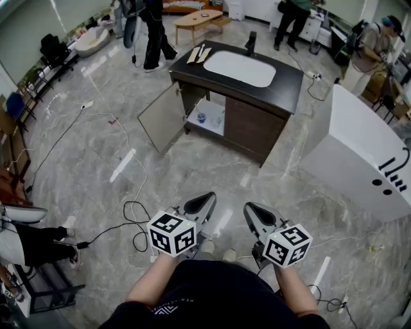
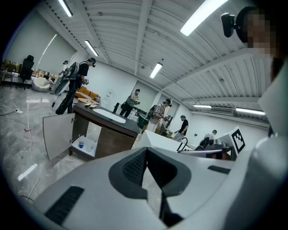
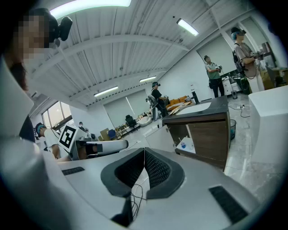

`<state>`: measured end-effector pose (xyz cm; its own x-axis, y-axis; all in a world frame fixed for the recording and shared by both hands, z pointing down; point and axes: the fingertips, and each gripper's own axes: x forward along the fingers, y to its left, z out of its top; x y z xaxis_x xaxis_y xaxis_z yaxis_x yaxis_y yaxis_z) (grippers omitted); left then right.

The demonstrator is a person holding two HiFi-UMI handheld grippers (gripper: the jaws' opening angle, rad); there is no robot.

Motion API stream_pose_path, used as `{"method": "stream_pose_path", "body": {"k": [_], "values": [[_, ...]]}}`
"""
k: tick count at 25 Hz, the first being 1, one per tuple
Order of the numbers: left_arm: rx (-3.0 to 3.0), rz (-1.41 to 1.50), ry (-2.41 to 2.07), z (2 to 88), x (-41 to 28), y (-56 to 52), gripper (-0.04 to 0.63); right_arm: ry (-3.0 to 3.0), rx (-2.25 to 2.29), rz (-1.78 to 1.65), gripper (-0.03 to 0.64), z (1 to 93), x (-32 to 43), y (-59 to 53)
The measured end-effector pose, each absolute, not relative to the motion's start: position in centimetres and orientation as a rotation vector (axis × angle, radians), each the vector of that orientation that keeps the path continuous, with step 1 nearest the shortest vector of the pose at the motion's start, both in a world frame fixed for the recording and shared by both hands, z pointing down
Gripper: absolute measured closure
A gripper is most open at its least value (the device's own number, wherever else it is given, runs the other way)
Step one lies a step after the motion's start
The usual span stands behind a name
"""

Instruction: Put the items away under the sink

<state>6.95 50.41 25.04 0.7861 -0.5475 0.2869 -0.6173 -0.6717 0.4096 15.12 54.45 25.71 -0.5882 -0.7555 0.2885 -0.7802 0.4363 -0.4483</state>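
The dark sink cabinet [image 1: 257,122] stands far ahead on the marble floor, with a white basin [image 1: 239,67] in its top. Its left door [image 1: 160,117] hangs open. On the white shelf inside sit a small blue cup [image 1: 201,117] and some clear items. Wooden pieces [image 1: 199,54] lie on the countertop's left end beside a black tap [image 1: 251,42]. My left gripper [image 1: 209,198] and right gripper [image 1: 249,207] are held close to my body, well short of the cabinet. Both are shut with nothing between the jaws, as the left gripper [image 2: 145,150] and right gripper [image 3: 144,150] show in their own views.
A large white unit [image 1: 359,151] stands at the right. Cables [image 1: 131,212] trail over the floor at my left. A seated person's leg [image 1: 38,243] is at the far left. Several people stand behind the cabinet near a wooden table [image 1: 199,18].
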Motion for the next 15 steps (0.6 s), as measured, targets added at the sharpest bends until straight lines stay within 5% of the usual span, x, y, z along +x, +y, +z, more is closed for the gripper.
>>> {"method": "stream_pose_path", "body": {"k": [15], "values": [[2.472, 0.243, -0.877, 25.9, 6.2, 51.0, 0.597, -2.640, 1.355, 0.880, 0.581, 25.3, 13.0, 54.1]]}}
